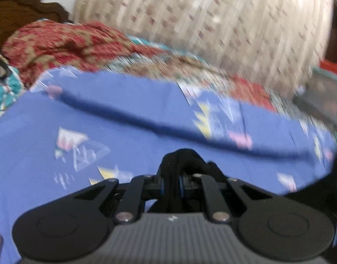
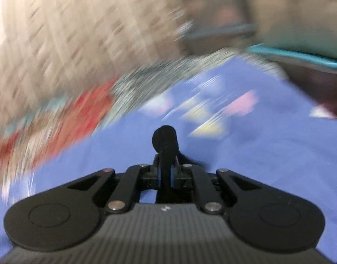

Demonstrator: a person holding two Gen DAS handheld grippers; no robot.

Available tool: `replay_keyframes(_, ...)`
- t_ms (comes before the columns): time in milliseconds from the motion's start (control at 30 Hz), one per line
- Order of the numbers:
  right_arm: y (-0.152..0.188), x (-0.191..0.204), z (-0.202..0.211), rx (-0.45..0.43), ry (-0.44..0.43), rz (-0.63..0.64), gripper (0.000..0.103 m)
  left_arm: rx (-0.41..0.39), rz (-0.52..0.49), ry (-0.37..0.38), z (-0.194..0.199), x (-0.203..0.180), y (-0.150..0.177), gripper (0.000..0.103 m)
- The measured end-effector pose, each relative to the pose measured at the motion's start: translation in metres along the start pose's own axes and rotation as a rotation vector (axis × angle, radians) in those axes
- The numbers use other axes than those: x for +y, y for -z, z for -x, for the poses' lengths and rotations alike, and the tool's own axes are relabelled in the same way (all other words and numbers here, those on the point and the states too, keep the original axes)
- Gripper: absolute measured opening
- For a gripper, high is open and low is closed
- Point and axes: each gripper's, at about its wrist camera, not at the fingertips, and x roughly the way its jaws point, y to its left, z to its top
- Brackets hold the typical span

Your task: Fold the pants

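The pants are black fabric. In the left wrist view my left gripper (image 1: 171, 181) is shut on a bunched fold of the black pants (image 1: 181, 160), and more black cloth hangs at the right edge (image 1: 322, 187). In the right wrist view my right gripper (image 2: 165, 173) is shut on a narrow roll of the black pants (image 2: 165, 140) that sticks up between the blue pads. Both grippers hold the cloth above a blue bedsheet (image 1: 124, 132) with pastel triangle prints. Both views are blurred by motion. The rest of the pants is hidden below the grippers.
A red and tan patterned blanket (image 1: 65, 44) lies bunched at the back left of the bed. A cream curtain with small reddish marks (image 1: 212, 22) hangs behind. A dark wooden headboard (image 1: 17, 6) is at far left. A teal-edged cushion or box (image 2: 300, 55) lies at the right.
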Motion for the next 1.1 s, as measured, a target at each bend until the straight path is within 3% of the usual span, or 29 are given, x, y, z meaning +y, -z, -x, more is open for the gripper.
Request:
replay_keyframes(100,-0.025,-0.046,0.006,-0.019,0.029,-0.181,0.010,-0.064,0.056,-0.055,-0.011,0.014,-0.026,0.010)
replay_keyframes(167,-0.017,-0.067,0.006,0.004,0.024,-0.256,0.010,-0.081,0.069,-0.045,-0.031,0.018,-0.036,0.010)
replay_keyframes(233,0.003,-0.073,-0.008,0.070,0.065,-0.273,0.010,-0.029,0.039,-0.064,-0.055,0.013,-0.033,0.010)
replay_keyframes(333,0.033,-0.093,-0.031,0.196,0.088,-0.352,0.010,0.069,-0.089,-0.130,-0.094,-0.003,-0.011,0.011)
replay_keyframes(400,0.060,-0.106,-0.039,0.252,0.110,-0.437,0.009,0.133,-0.076,-0.138,-0.105,-0.003,0.004,0.010)
replay_keyframes(500,0.072,-0.120,-0.038,0.274,0.113,-0.493,0.009,0.117,-0.002,-0.111,-0.091,0.004,0.010,0.011)
replay_keyframes(667,0.059,-0.135,-0.017,0.253,0.030,-0.616,0.009,0.085,0.063,-0.033,-0.055,0.013,-0.002,0.011)
replay_keyframes(800,0.047,-0.147,-0.001,0.233,-0.030,-0.598,0.009,0.033,0.107,0.043,-0.023,0.022,-0.006,0.011)
replay_keyframes(967,0.064,-0.182,0.017,0.282,0.036,-0.584,0.010,0.061,0.149,0.068,0.018,0.032,0.028,0.014)
replay_keyframes(1033,0.077,-0.198,0.019,0.314,0.078,-0.593,0.015,0.098,0.168,0.055,0.032,0.034,0.051,0.019)
replay_keyframes(1100,0.087,-0.209,0.023,0.340,0.096,-0.613,0.029,0.151,0.178,0.031,0.044,0.035,0.071,0.035)
